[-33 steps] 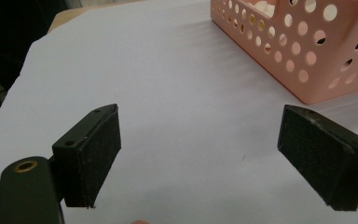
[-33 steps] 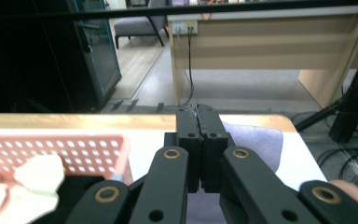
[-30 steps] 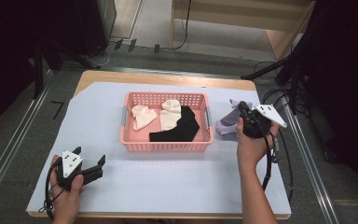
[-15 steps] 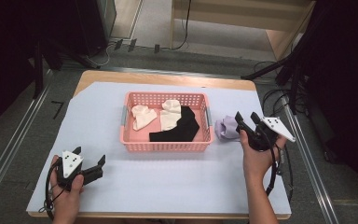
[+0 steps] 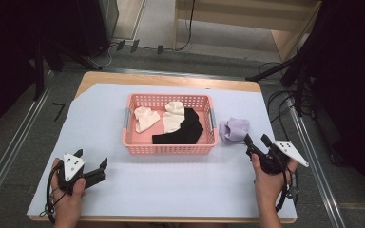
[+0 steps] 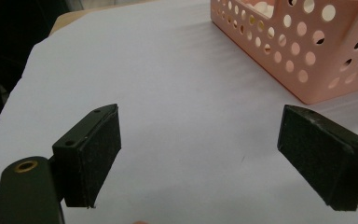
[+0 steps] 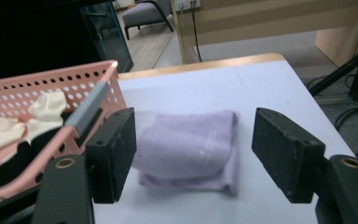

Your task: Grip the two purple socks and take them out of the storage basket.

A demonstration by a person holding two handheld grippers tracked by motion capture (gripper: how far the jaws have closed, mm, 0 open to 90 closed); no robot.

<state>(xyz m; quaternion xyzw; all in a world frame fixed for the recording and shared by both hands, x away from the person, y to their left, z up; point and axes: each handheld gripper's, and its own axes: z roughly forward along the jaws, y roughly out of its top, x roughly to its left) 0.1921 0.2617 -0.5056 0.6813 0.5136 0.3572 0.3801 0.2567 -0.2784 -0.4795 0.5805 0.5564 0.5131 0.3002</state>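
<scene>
Cloth (image 7: 186, 147), lilac, soft, light and folded, lies on the desk (image 5: 171, 190) beside the basket (image 5: 168, 147); right gripper (image 5: 259, 144) jaws, just opened wide and empty, could pinch its thick fold.

Your basket (image 5: 170, 145) sits mid-tabletop (image 5: 180, 190), toward the far side. Inside it: one cloth (image 5: 146, 118) at left, a second cloth (image 5: 174, 116) just right of it, a third cloth (image 5: 183, 130) lying partly under the second, toward the right wall. The folded cloth (image 5: 234, 130) lies on the tabletop just right of the basket. Your right claw (image 5: 256, 141) sits just beside that cloth, nearer you. Your left claw (image 5: 91, 158) rests near the front left edge, well apart from the basket.
</scene>
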